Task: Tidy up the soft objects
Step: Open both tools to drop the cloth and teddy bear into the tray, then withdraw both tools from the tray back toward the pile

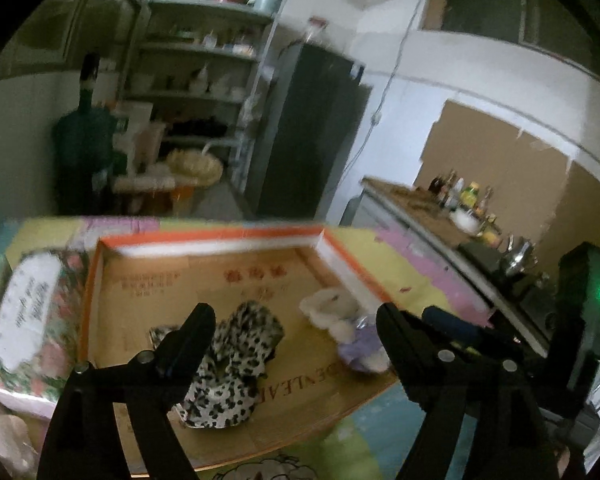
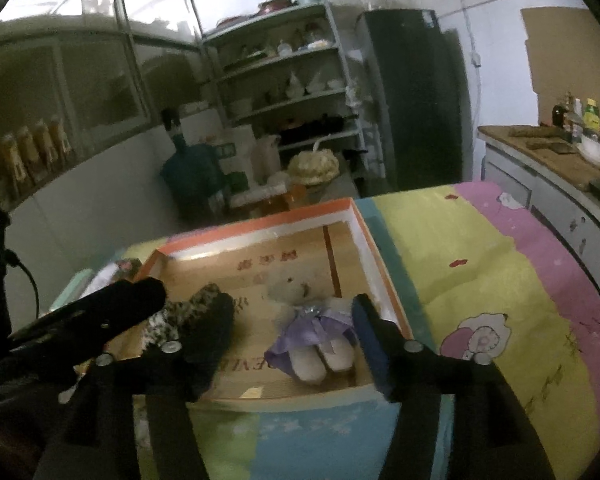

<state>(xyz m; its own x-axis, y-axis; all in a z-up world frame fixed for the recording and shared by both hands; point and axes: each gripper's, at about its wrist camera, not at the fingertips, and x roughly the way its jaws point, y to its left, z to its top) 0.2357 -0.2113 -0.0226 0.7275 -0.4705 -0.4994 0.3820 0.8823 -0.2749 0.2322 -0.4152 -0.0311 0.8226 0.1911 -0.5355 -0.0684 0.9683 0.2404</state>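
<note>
Both soft things already lie in the orange-rimmed box [image 2: 384, 280] on the bed w/ the colourful sheet [image 2: 480, 264]. Leopard-print cloth [image 1: 236, 360] sits below and ahead of the left gripper [image 1: 296, 332], bunched, long axis running roughly front to back. Small teddy in purple dress [image 2: 312, 328] lies just ahead of the right gripper [image 2: 288, 332], head away, feet toward it, near the box's right wall. Each hand is nearest its own item. Both grippers tilt down, jaws spread, nothing held, pads clear of both
</note>
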